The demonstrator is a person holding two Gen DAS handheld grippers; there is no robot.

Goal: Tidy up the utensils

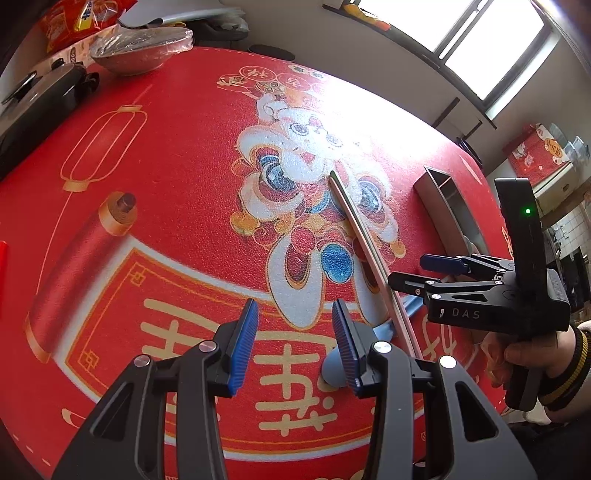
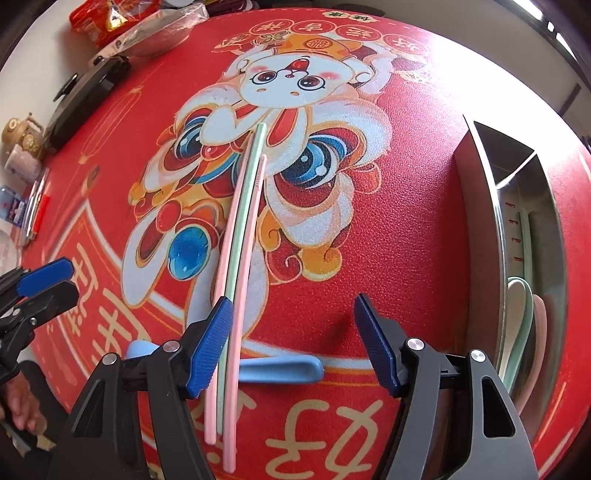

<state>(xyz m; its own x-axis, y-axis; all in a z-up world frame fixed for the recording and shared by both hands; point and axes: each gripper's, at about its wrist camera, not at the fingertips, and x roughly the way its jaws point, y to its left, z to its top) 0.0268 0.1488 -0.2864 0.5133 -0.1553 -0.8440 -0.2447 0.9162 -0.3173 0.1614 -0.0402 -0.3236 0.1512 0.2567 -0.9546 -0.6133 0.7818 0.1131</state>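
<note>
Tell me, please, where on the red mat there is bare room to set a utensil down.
The widest bare patch lies between the chopsticks and the metal organizer, above the blue spoon. Another stretches left of the chopsticks toward the black pan. It is crowded along the far edge by the covered bowl and snack bags.

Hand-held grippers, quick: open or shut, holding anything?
Left hand-held gripper: open, holding nothing.
Right hand-held gripper: open, above the thin pink and green chopsticks, not gripping.

Left gripper (image 1: pixel 295 339) hung over red printed tablecloth (image 1: pixel 166 184), jaws apart, nothing between pads. Blue spoon (image 1: pixel 334 363) lay just behind right pad. Chopsticks (image 1: pixel 364 247) crossed over spoon. Right gripper (image 1: pixel 413 271) hovered beside steel organizer tray (image 1: pixel 448 199).
</note>
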